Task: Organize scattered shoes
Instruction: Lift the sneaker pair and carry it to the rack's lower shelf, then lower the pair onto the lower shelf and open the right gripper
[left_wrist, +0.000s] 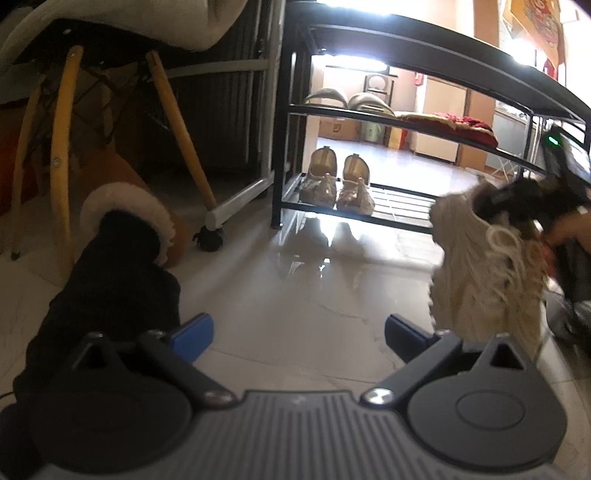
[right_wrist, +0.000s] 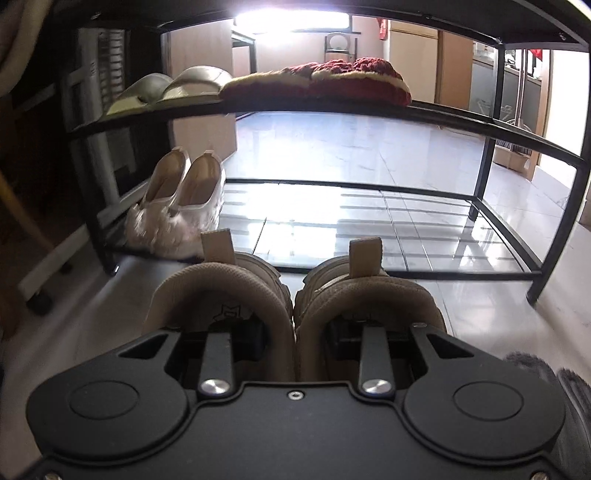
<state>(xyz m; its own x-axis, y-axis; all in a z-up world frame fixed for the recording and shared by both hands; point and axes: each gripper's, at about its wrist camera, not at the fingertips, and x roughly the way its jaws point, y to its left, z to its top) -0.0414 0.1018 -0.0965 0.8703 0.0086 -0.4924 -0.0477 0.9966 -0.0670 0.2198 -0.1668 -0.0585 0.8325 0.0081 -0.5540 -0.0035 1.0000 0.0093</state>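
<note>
Black shoe rack (right_wrist: 491, 122). Red fuzzy slippers (right_wrist: 325, 79), cream trim. Grey-green slippers (right_wrist: 170, 86). Pale gold flats (right_wrist: 184, 199). Tan sneakers (right_wrist: 295, 295). Black boot (left_wrist: 122, 266), white fleece cuff. Blue finger pads (left_wrist: 194, 336).

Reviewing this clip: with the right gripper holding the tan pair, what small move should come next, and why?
Probably carry the tan sneakers, pinched by the right gripper, forward onto the bottom shelf, right of the beige flats; that stretch looks bare.
</note>
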